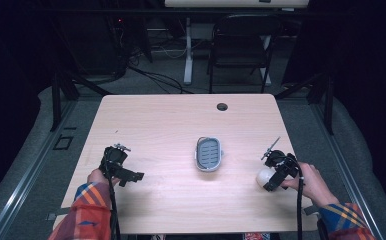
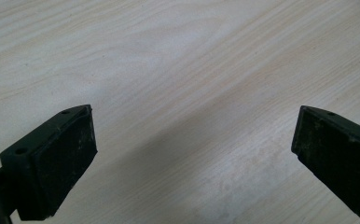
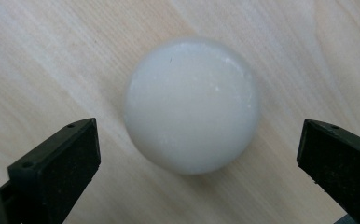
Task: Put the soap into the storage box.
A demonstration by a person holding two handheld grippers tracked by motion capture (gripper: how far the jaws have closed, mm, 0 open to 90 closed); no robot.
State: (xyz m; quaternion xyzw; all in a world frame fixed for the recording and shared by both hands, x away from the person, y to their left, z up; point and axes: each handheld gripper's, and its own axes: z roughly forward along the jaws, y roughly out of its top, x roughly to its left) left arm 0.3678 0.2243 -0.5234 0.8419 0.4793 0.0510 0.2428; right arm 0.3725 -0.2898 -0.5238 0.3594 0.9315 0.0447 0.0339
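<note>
Right gripper (image 3: 199, 154): jaws spread wide, poised over the white ball (image 3: 192, 105) without touching it.
White ball: resting on the wooden table (image 1: 171, 120) near its right edge (round, matte), well apart from the grey basket (image 1: 209, 154).
Grey basket: mid-table, between the two grippers.
Left gripper (image 2: 192, 149): jaws wide apart over bare wood, holding nothing.

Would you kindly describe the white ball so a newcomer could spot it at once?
Start at the wooden table and go to its right side, near the front edge. There the white ball rests beside the open right gripper. Unlike the grey slotted tray at the centre, it is round, smooth and plain.
</note>
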